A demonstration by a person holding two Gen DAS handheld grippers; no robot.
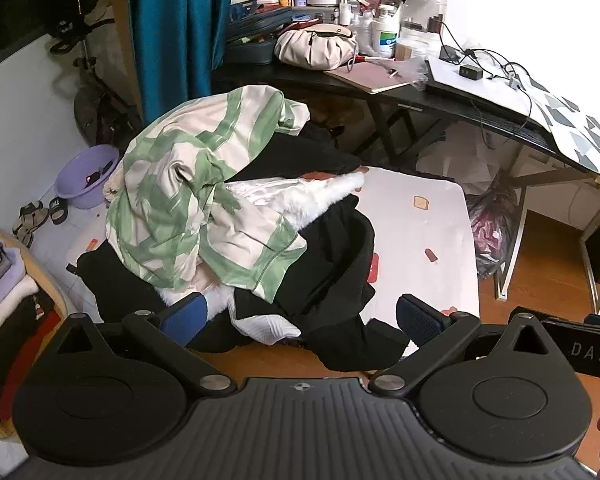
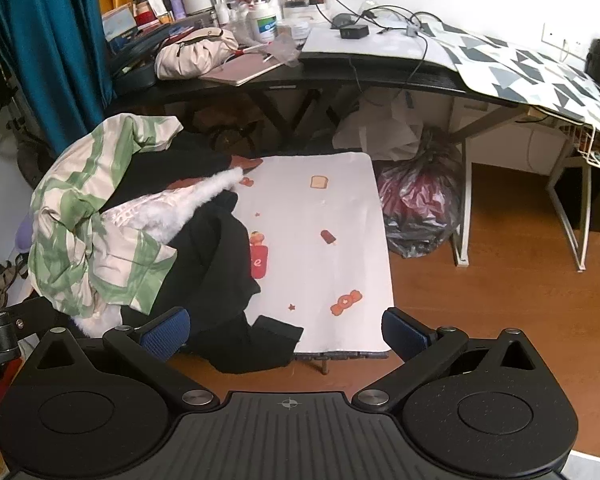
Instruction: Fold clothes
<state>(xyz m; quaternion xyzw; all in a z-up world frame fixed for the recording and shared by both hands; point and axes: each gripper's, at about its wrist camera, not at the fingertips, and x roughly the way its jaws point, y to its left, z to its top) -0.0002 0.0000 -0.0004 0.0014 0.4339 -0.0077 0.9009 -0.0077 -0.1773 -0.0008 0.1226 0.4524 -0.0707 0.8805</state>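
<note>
Both the left gripper (image 1: 300, 316) and right gripper (image 2: 286, 330) gape empty before limp, light clothes (image 1: 204, 208); pinch the green-striped garment's (image 2: 84, 216) hem.

The right gripper (image 2: 286, 330) hung with jaws wide apart and empty above the near edge of a small table (image 2: 340, 240) covered in a printed white cloth. A green-striped garment (image 2: 84, 216) topped black clothes (image 2: 216, 264) heaped on its left half.
</note>
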